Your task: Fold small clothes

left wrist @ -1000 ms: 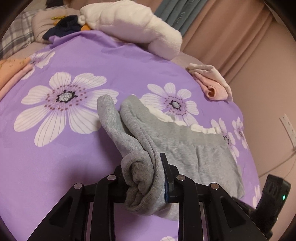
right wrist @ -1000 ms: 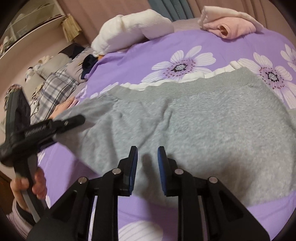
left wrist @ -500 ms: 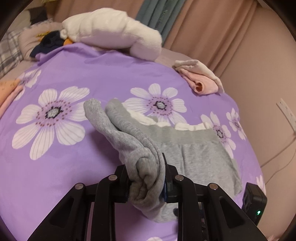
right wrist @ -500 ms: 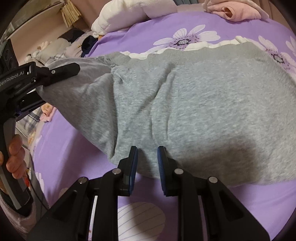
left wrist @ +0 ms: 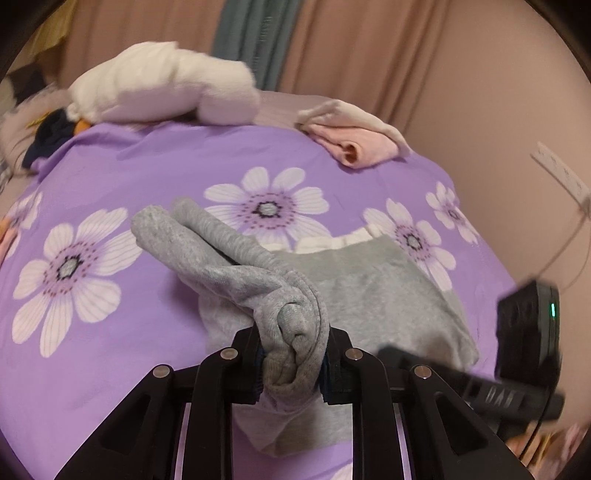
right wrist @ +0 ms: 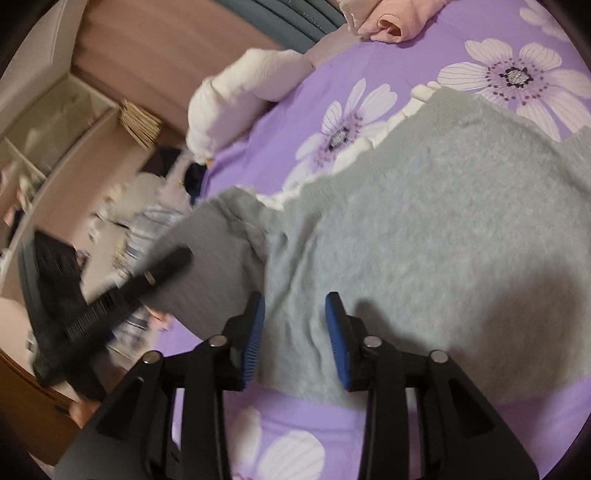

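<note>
A small grey garment (left wrist: pixel 373 291) with a white frilled hem lies on the purple flowered bedspread (left wrist: pixel 110 173). My left gripper (left wrist: pixel 293 360) is shut on a bunched fold of it and lifts that side, which hangs in a twisted roll. In the right wrist view the grey garment (right wrist: pixel 436 229) fills the middle. My right gripper (right wrist: pixel 295 341) is open just above its near edge, jaws apart with cloth between them. The left gripper (right wrist: pixel 166 269) shows there blurred at the left, holding the raised corner.
A folded pink garment (left wrist: pixel 354 140) lies at the far right of the bed, also in the right wrist view (right wrist: pixel 395 22). A white rolled blanket (left wrist: pixel 166 88) lies at the back. Dark and plaid clothes (left wrist: pixel 51 136) lie far left. A wall and socket (left wrist: pixel 557 173) are right.
My right gripper has opened from nearly shut and tilted. My left gripper has carried the grey fold further over the garment toward the right.
</note>
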The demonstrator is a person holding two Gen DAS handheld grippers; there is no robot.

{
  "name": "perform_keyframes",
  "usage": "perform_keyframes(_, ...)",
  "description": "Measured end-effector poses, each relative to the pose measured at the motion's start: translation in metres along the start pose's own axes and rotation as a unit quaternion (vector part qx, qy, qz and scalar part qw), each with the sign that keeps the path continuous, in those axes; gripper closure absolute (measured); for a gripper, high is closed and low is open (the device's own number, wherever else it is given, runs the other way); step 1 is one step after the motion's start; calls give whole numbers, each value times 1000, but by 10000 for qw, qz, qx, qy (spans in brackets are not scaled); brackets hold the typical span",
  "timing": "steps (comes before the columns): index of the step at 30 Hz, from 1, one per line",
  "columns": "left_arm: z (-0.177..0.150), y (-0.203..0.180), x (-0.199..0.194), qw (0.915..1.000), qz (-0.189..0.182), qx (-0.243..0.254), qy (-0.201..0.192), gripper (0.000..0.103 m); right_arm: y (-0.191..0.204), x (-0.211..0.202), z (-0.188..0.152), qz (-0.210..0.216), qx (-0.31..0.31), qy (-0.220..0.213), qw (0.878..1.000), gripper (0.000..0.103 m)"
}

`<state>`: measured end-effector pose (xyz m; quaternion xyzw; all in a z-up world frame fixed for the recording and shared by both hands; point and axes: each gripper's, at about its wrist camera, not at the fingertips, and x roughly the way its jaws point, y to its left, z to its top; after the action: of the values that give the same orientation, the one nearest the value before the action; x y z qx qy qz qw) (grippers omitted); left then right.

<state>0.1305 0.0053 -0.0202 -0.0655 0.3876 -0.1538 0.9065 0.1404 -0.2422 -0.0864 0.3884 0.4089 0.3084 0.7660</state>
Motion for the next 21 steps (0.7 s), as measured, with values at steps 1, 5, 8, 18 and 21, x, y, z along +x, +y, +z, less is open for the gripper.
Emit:
perform_keyframes(1,-1,-6,1,9999,-23,113,1,83,-1,1,4,184,105,13,9998,58)
perform_keyframes(5,-7,-28,10,9976,-224,636,123,83,-2,4,20,771,399,61,9962,44)
perform_keyframes(8,-12,-42,20,9942,-282,1008,254,83,-8,6,25,1067,654,118,9921,38)
perform_keyframes(18,-31,-55,44,9841,-703,1329,949,68,-29,31,24,1445,1299,738,9782,29)
perform_keyframes(21,-39,-56,45,9801,-884,1356,1151,51,-15,34,26,1364,1113,884,9804,29)
